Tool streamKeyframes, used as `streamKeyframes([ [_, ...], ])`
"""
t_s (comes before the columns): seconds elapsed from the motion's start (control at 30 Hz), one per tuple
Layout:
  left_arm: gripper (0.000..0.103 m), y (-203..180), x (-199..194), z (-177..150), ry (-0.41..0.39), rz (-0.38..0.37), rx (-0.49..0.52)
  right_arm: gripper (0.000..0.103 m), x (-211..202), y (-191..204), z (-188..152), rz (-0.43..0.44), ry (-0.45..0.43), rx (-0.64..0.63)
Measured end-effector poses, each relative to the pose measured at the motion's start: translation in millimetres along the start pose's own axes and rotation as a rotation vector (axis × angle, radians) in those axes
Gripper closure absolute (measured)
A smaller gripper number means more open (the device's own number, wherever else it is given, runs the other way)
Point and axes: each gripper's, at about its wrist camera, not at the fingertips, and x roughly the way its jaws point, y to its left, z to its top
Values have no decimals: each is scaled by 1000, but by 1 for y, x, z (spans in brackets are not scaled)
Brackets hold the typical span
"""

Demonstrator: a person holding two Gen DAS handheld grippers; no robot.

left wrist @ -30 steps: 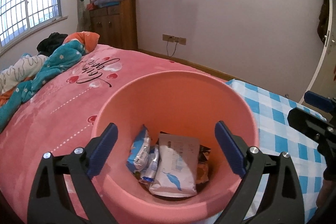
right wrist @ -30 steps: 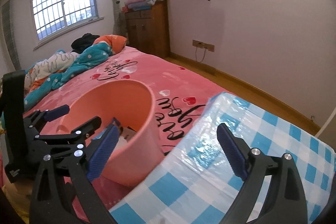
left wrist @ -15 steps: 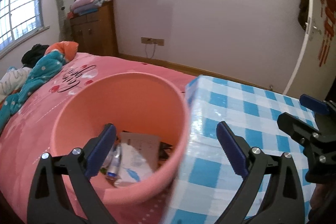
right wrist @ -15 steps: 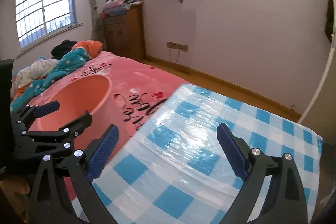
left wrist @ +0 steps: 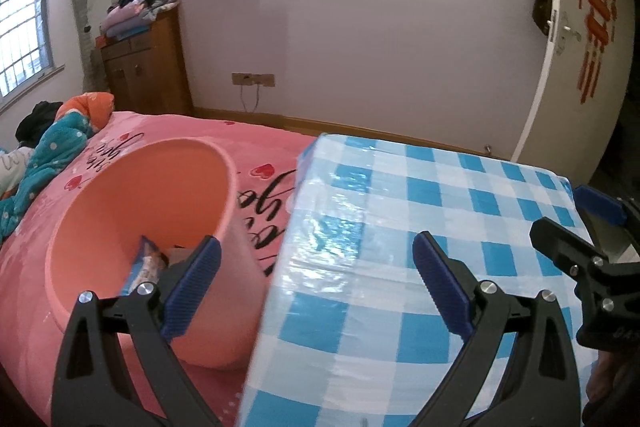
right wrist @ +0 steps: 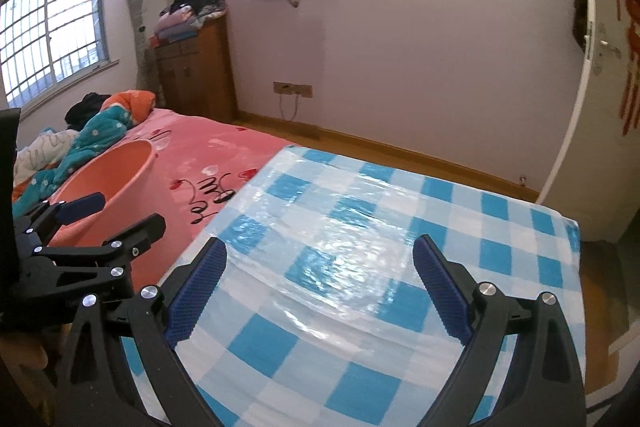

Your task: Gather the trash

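From my left wrist view, the pink bin (left wrist: 132, 227) hides most of its contents behind its wall and my left tongs (left wrist: 316, 279); only a wrapper (left wrist: 146, 261) corner shows, print unreadable. Right tongs (left wrist: 576, 223) cut off at the frame edge.

Left gripper (left wrist: 316, 283) — two matte black arms of open triangular frame, each ending in a blue ribbed pad (left wrist: 192, 291). Round silver screws (left wrist: 145, 287) sit at the pivots, two per arm.

Right gripper (right wrist: 318, 287) — same build: black frame, blue pads (right wrist: 442, 293) with fine cross-hatched texture, silver screw heads (right wrist: 485, 288) near each pad base.

Seen from the side in the other camera, each unit shows a black linkage body with small silver bolts (right wrist: 117, 271) and a blue tip (right wrist: 82, 207). Faint pale lettering on the right unit's black housing (left wrist: 624, 323), too small to read.
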Motion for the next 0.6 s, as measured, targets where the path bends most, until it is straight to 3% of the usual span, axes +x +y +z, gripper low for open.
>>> streamKeyframes([
  [0.6, 6, -77, -5, -13, -20, -102, 86, 10, -29, -75, -48, -152, 8, 96],
])
